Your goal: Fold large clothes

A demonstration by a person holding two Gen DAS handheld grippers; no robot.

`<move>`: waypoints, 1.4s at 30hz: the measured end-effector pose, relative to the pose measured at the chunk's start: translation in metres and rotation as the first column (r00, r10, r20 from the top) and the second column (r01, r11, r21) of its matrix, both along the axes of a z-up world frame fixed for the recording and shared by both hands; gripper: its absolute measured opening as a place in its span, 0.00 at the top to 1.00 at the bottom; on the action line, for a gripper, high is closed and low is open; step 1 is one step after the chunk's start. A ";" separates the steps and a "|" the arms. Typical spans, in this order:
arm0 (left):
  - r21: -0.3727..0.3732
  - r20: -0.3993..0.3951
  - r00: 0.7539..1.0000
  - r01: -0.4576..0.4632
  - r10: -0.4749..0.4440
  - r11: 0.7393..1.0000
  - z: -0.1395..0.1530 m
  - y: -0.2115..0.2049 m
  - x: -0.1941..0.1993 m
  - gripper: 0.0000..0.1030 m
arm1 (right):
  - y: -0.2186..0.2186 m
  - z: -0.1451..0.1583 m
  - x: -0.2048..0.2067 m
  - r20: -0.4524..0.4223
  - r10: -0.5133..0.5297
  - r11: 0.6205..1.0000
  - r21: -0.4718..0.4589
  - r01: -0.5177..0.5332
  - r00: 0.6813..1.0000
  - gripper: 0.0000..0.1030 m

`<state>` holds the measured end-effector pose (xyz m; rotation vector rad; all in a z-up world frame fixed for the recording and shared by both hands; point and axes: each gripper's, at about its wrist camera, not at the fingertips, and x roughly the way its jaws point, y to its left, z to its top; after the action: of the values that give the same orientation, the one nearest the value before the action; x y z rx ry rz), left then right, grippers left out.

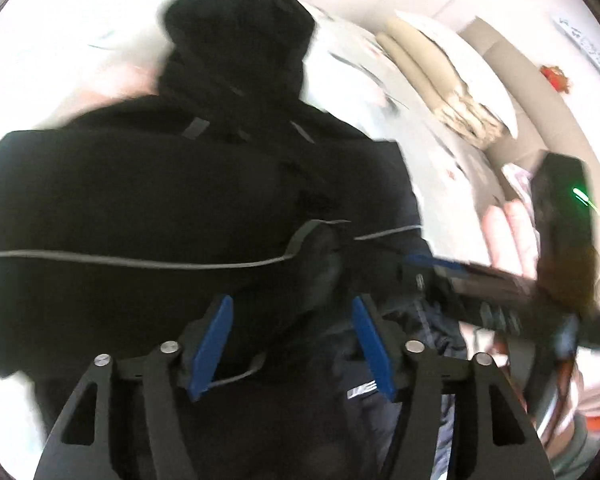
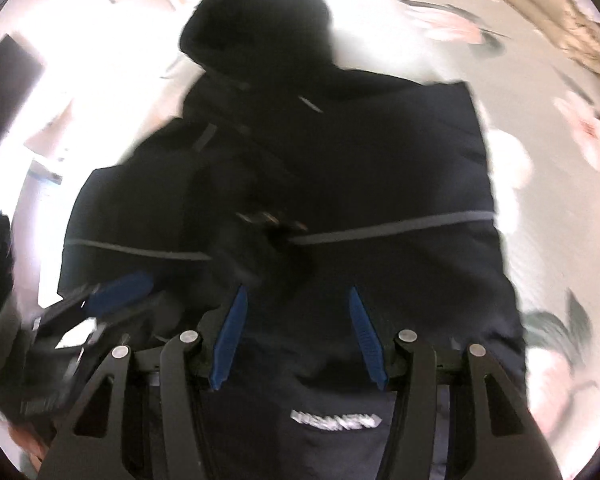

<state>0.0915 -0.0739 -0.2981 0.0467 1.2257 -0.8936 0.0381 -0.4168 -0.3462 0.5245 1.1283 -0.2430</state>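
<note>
Jacket (image 1: 148, 200) lies spread on the flowered bed (image 2: 560, 208), hood at twelve o'clock, so my left claw (image 1: 292, 344) and right claw (image 2: 296, 340) both hover spread and empty above its hem, probably to start a fold.

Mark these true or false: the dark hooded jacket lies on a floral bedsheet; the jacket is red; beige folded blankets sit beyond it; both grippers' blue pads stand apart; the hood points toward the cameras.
1. The dark hooded jacket lies on a floral bedsheet: true.
2. The jacket is red: false, it is black or dark navy with a thin grey stripe.
3. Beige folded blankets sit beyond it: true.
4. Left gripper and right gripper pads stand apart: true.
5. The hood points toward the cameras: false, it lies at the far end.
</note>
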 end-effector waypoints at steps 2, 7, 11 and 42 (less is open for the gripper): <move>0.019 0.024 0.998 -0.062 0.062 0.998 0.011 0.027 0.007 0.36 | 0.001 -0.012 0.021 -0.002 0.022 0.999 0.041 -0.021 1.000 0.45; 0.060 0.100 0.980 -0.176 0.170 0.982 0.024 0.077 0.031 0.36 | -0.003 -0.042 0.045 -0.014 -0.052 0.991 0.126 0.053 0.999 0.50; 0.085 0.115 0.961 -0.263 0.253 0.961 0.022 0.095 0.055 0.36 | 0.005 -0.032 0.042 0.008 -0.052 0.993 0.103 0.051 0.999 0.68; 0.252 0.258 0.963 -0.141 0.074 0.957 0.006 -0.001 0.077 0.33 | -0.022 0.008 -0.011 -0.081 0.116 0.962 -0.239 -0.132 0.990 0.50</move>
<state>0.1683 -0.0750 -0.2924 0.2974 1.0969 -0.6010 0.0272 -0.4392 -0.3382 0.2276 1.1719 -0.2875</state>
